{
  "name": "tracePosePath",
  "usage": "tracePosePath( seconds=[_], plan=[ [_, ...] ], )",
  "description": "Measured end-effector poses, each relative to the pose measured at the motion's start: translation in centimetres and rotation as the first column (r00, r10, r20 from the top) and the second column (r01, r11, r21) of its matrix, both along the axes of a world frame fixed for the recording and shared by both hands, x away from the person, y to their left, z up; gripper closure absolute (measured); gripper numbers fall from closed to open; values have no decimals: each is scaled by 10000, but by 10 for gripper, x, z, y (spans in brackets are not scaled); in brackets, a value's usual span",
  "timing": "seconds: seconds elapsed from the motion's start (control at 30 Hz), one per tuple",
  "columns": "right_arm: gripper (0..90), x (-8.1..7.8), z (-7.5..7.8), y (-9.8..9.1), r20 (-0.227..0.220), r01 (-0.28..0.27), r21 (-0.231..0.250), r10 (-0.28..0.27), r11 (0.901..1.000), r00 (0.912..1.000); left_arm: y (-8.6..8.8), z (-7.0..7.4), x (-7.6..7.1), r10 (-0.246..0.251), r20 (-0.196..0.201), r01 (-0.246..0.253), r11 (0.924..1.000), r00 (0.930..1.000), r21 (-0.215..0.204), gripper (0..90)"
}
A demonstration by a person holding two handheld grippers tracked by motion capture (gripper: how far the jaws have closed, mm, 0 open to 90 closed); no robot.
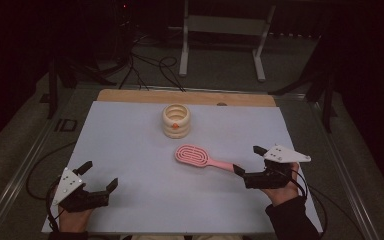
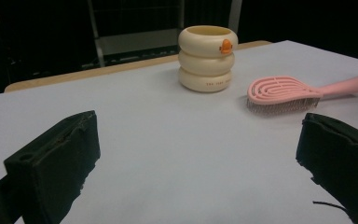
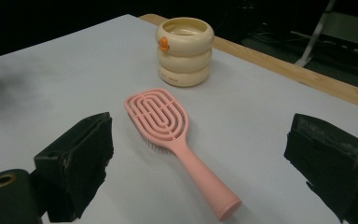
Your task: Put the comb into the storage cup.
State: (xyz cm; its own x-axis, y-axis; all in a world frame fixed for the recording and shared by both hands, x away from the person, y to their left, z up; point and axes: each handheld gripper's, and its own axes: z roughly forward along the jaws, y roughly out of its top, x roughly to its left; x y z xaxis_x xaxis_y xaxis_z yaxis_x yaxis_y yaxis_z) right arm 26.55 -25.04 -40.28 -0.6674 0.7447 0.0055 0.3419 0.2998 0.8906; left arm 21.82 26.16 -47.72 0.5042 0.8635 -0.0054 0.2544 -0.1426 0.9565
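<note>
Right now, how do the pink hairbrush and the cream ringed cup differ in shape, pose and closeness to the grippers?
The pink hairbrush lies flat, bristles down, long and slim; the cream ringed cup stands upright, squat and round, mouth open upward. The hairbrush is one plain colour; the cup carries a small orange mark. The hairbrush's handle end lies between the open jaws of the right gripper; the cup stands farther off, near the far edge. Both rest untouched on the white table.

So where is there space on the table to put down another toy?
The widest bare patch is the table between the left gripper and the cream cup. Another lies right of the cup. It is crowded in the middle, where the pink brush lies just before the right gripper.
</note>
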Motion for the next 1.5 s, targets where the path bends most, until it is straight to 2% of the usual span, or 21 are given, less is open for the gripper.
tracePosePath(
  seconds=[0.6, 0.83, 1.1, 1.5],
  plan=[
    [73, 16, 14, 17, -145, -271, -207, 268, 9994, 9995, 0, 0, 0, -5, 10, 5, 10000, 10000, -22, 3],
    [73, 22, 16, 20, -165, -290, -172, 287, 9994, 9995, 0, 0, 0, -12, 6, 12, 10000, 10000, -27, 3],
    [73, 34, 19, 27, -175, -535, -446, 528, 9976, 9985, 0, 0, 0, 0, 7, 0, 10000, 10000, -28, 3],
    [73, 48, 22, 35, -245, -702, -484, 690, 9964, 9973, -1, -1, 1, -45, -44, 45, 10000, 10000, -23, 3]
  ],
)
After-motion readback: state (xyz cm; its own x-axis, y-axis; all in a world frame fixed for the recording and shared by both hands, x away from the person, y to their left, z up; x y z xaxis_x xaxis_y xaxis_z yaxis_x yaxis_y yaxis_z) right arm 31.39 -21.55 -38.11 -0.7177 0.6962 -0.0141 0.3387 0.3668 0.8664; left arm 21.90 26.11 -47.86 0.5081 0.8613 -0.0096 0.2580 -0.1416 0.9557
